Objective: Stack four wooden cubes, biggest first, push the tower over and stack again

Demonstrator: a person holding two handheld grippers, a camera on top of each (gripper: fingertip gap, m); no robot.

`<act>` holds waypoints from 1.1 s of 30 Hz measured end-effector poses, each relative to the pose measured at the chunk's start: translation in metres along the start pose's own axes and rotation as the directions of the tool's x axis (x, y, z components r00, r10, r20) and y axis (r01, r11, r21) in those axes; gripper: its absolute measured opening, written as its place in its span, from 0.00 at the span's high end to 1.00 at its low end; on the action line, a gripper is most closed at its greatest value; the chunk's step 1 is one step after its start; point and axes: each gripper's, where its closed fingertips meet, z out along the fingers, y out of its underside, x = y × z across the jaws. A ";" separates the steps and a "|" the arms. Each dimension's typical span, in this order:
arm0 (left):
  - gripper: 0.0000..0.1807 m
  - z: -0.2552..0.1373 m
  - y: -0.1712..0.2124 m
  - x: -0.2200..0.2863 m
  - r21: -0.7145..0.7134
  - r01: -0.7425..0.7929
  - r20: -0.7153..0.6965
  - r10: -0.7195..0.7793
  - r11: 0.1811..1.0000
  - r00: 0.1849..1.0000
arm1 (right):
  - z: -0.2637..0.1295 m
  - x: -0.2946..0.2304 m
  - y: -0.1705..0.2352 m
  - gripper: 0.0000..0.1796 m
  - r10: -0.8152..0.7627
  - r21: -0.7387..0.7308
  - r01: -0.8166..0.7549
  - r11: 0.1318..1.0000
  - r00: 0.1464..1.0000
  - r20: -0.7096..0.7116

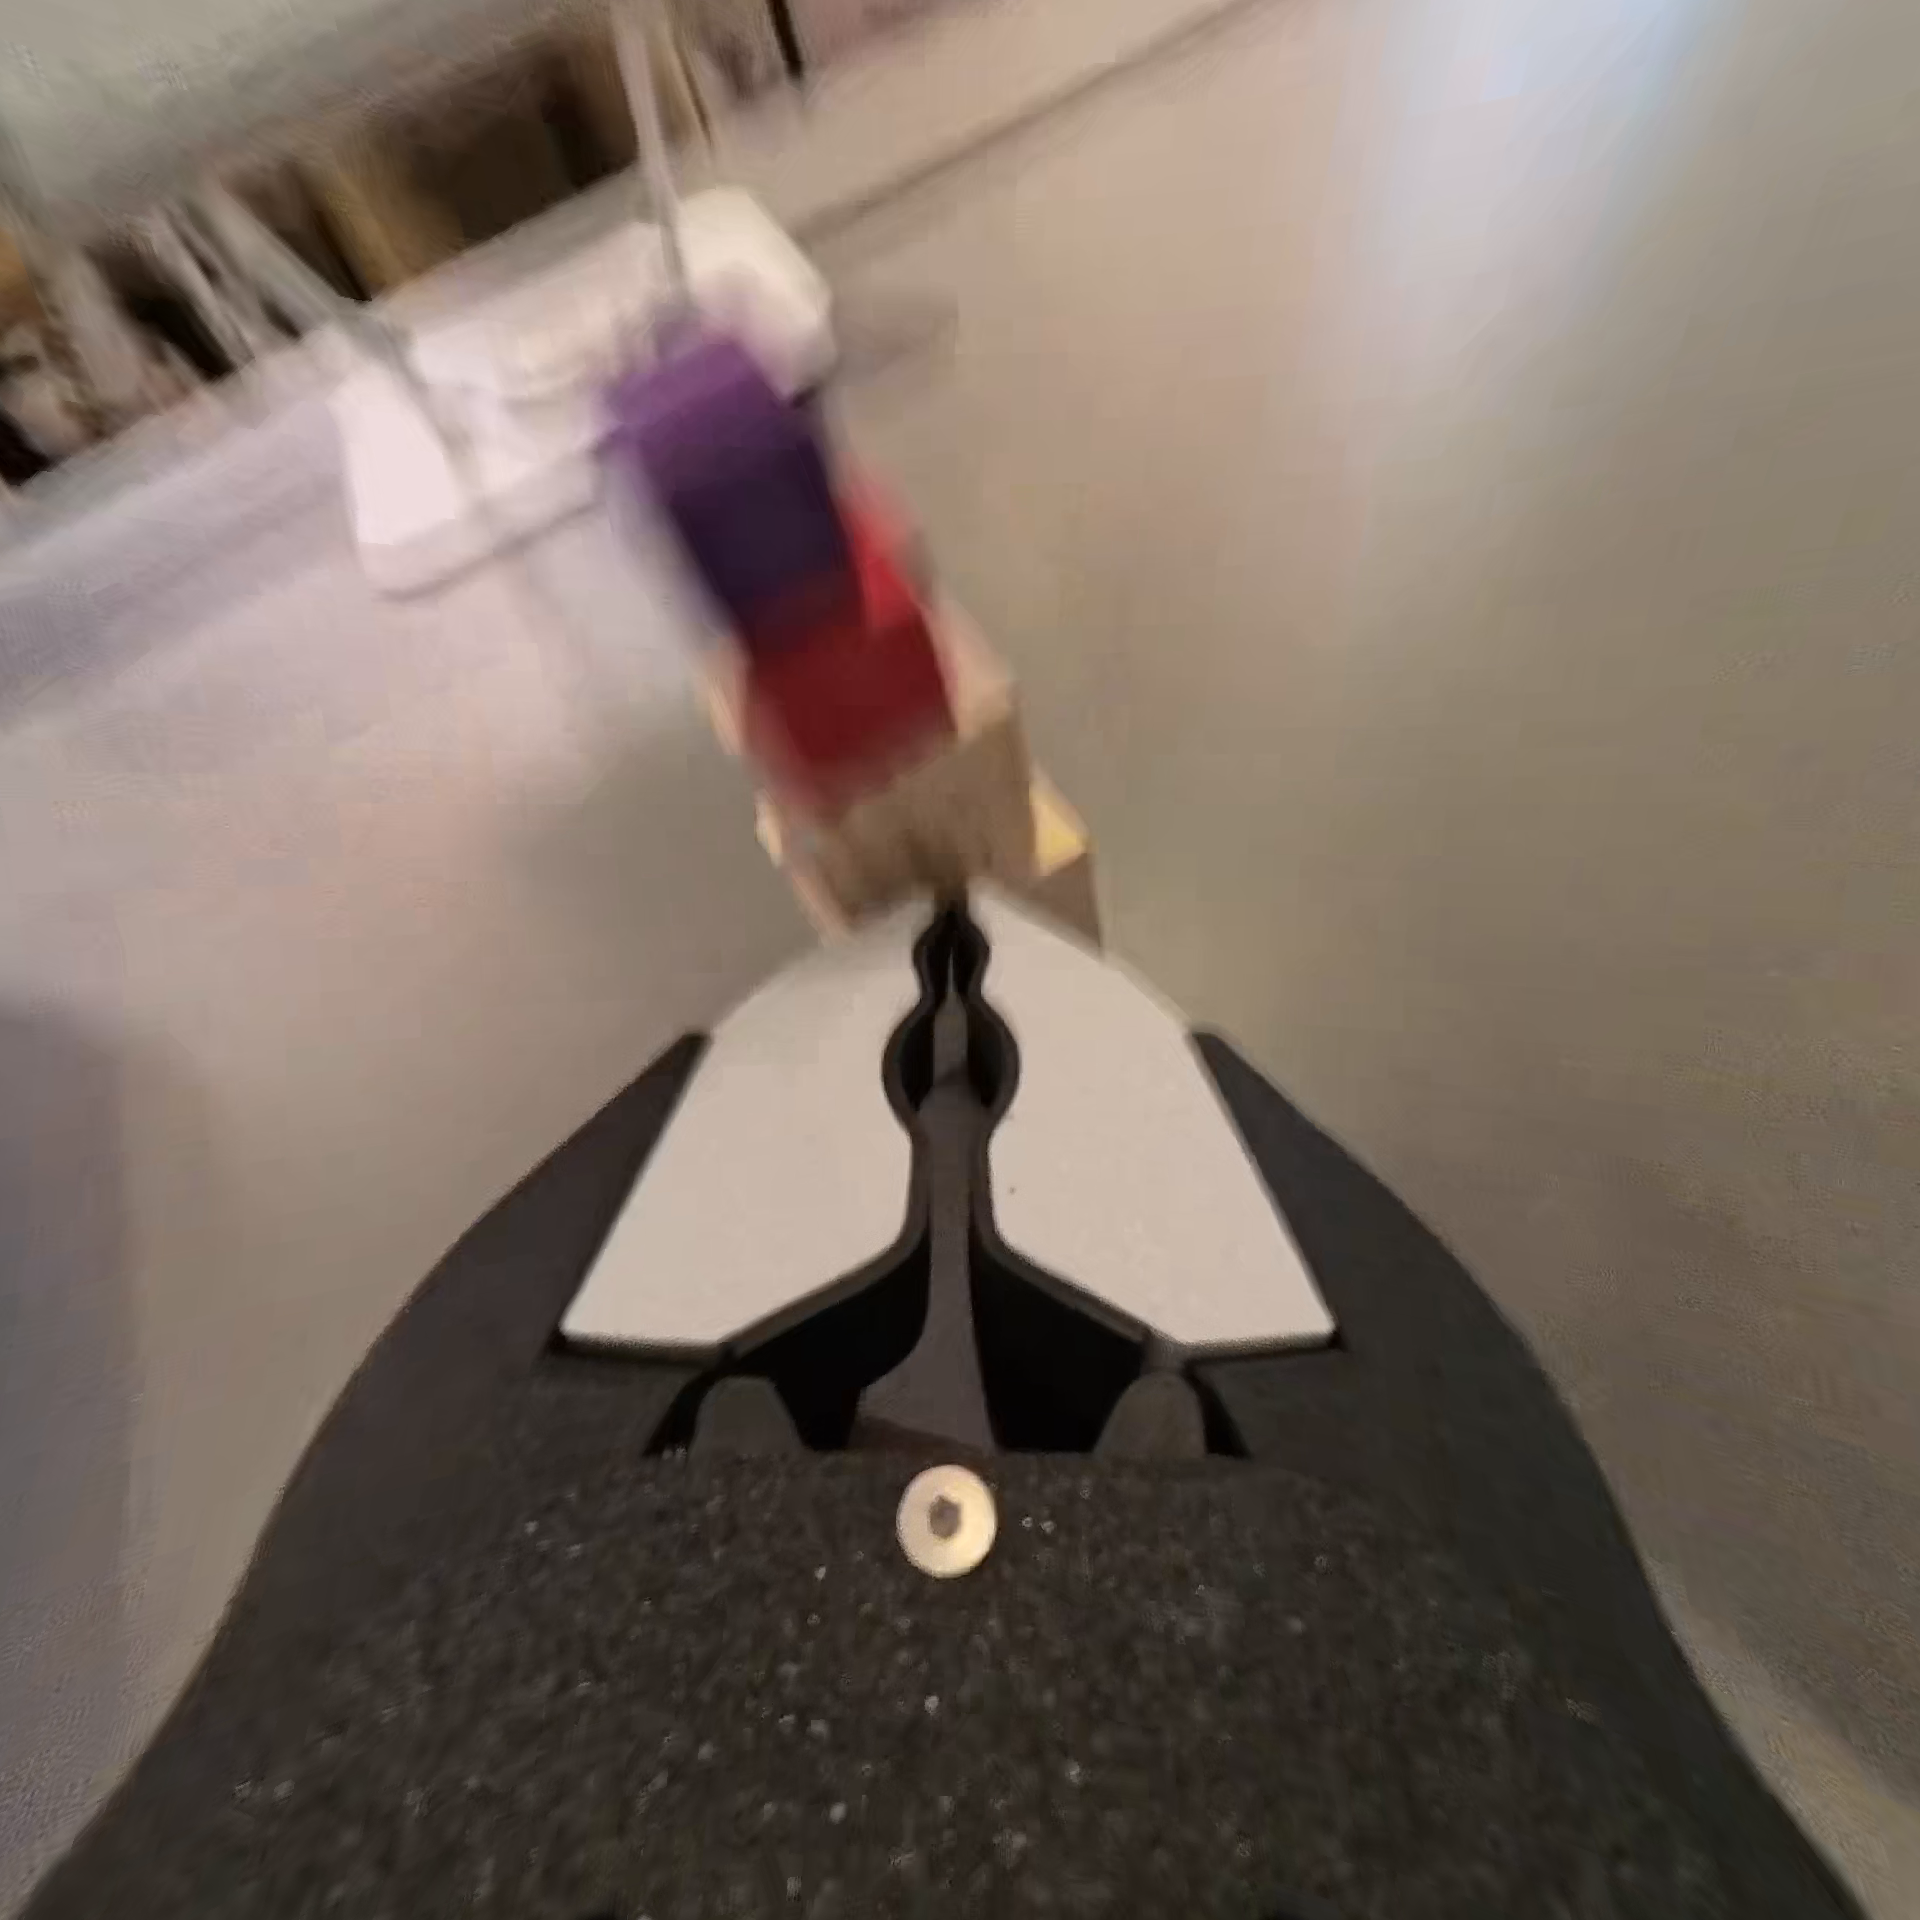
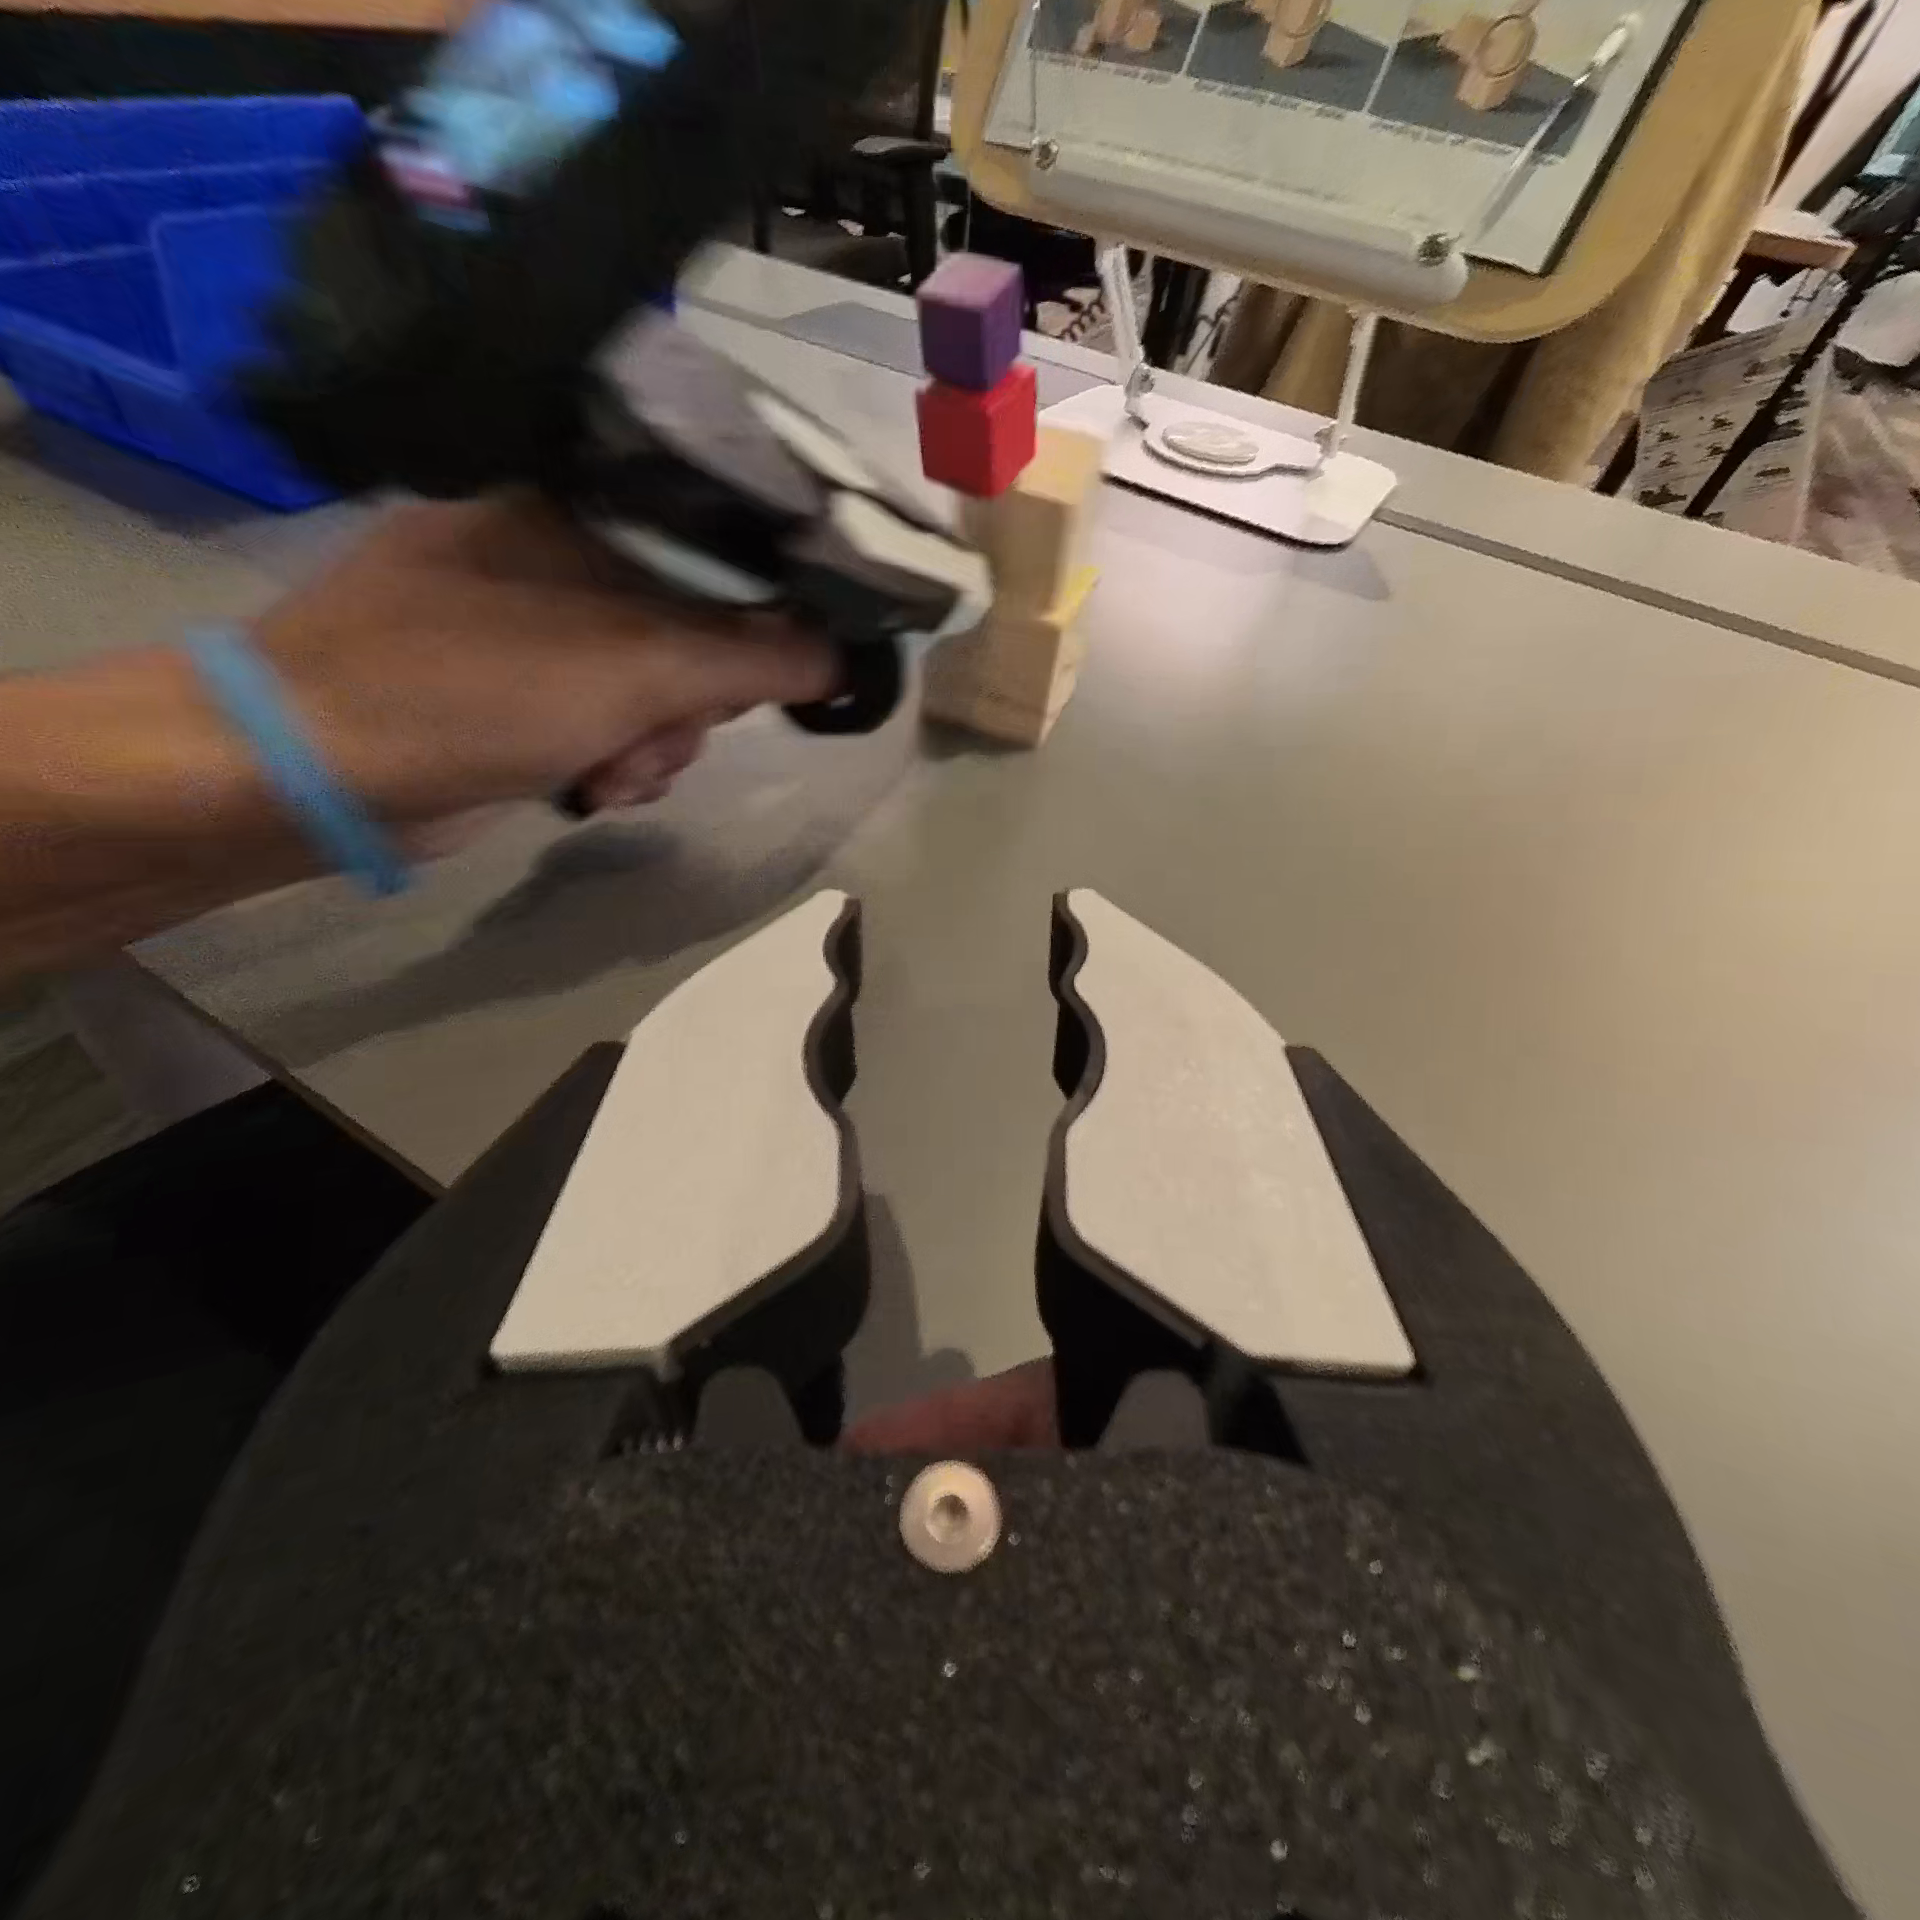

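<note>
My left gripper (image 2: 935,566) clenched, nothing between fingers, tips against tower's mid natural cube (image 2: 1039,540). Tower on grey table (image 2: 1455,831), skewed: base cube (image 2: 1003,675), natural cubes above, red cube (image 2: 977,431), purple cube (image 2: 971,320) top, upper ones offset left. My right gripper (image 2: 956,935) released, empty, hovering near table's front edge, well apart from tower. Open tabletop right of tower. Blue bin (image 2: 125,291) far left. Sign stand (image 2: 1247,468) just behind tower; print too small to read.
</note>
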 end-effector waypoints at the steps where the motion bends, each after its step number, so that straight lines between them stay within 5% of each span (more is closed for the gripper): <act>1: 1.00 0.022 -0.009 -0.009 -0.033 -0.029 0.075 0.031 0.999 0.997 | -0.003 0.003 -0.001 0.81 0.009 0.003 -0.009 1.000 1.000 -0.002; 3: 1.00 0.027 -0.012 -0.015 -0.123 -0.036 0.094 0.047 0.992 0.994 | -0.008 0.010 -0.004 0.81 0.023 0.013 -0.023 1.000 1.000 -0.011; 9: 1.00 -0.100 0.016 -0.035 0.067 0.095 0.006 -0.096 0.993 0.995 | -0.016 0.016 -0.006 0.83 0.065 0.025 -0.066 0.998 0.998 0.012; 16: 0.95 -0.164 0.068 -0.062 0.256 0.170 0.054 -0.190 0.951 0.980 | -0.006 -0.003 0.003 0.83 0.034 0.024 -0.035 0.999 0.999 0.023; 21: 0.91 -0.182 0.070 -0.070 0.348 0.202 0.091 -0.247 0.915 0.965 | 0.005 -0.007 0.011 0.81 0.048 -0.022 -0.048 0.999 0.999 -0.024; 33: 0.70 -0.164 0.084 -0.054 0.240 0.205 0.066 -0.226 0.949 0.972 | 0.007 -0.009 0.016 0.80 0.008 -0.039 -0.008 0.999 1.000 -0.007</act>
